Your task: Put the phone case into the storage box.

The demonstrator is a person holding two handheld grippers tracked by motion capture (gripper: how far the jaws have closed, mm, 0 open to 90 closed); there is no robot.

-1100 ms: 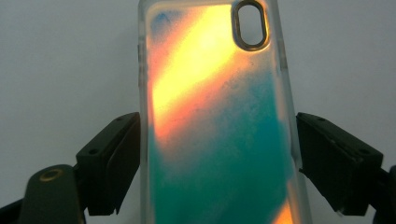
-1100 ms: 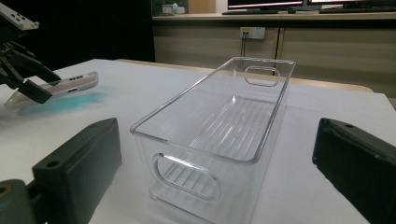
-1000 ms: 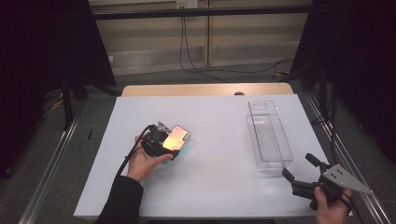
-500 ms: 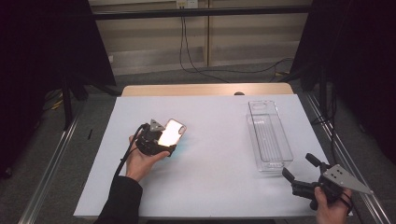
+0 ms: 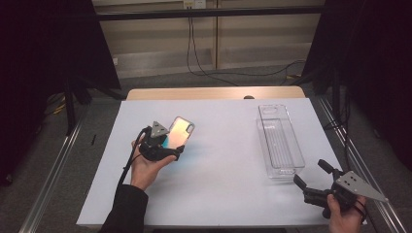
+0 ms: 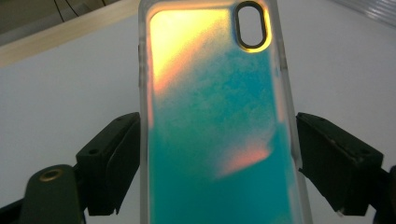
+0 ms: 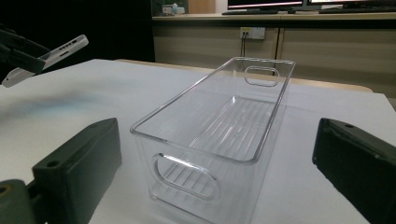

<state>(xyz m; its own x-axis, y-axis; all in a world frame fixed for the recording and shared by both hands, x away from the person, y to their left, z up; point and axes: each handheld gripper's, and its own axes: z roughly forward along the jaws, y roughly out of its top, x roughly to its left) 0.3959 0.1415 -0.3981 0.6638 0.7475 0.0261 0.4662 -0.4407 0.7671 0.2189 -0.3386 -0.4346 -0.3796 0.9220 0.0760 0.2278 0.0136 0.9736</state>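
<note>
The left tool [image 5: 167, 145] is pinching a phone case [image 5: 178, 133] across its width, one black jaw pressing on each long edge, and is holding it lifted clear of the white bench [image 5: 218, 194]. The case is showing an iridescent teal-and-orange back, with its oval camera cutout at the far end, so its long axis is running straight out from the jaws. The right tool [image 5: 311, 183] is waiting at the bench's near right corner with its jaws spread and nothing between them, pointing at a clear plastic bin [image 5: 280, 141]. That bin is lying well to the right of the held case, long axis running away from the person, and is sitting just in front of the right tool, far nearer to it than to the left one. No brand, label or legible writing is appearing on the case or bin.
</note>
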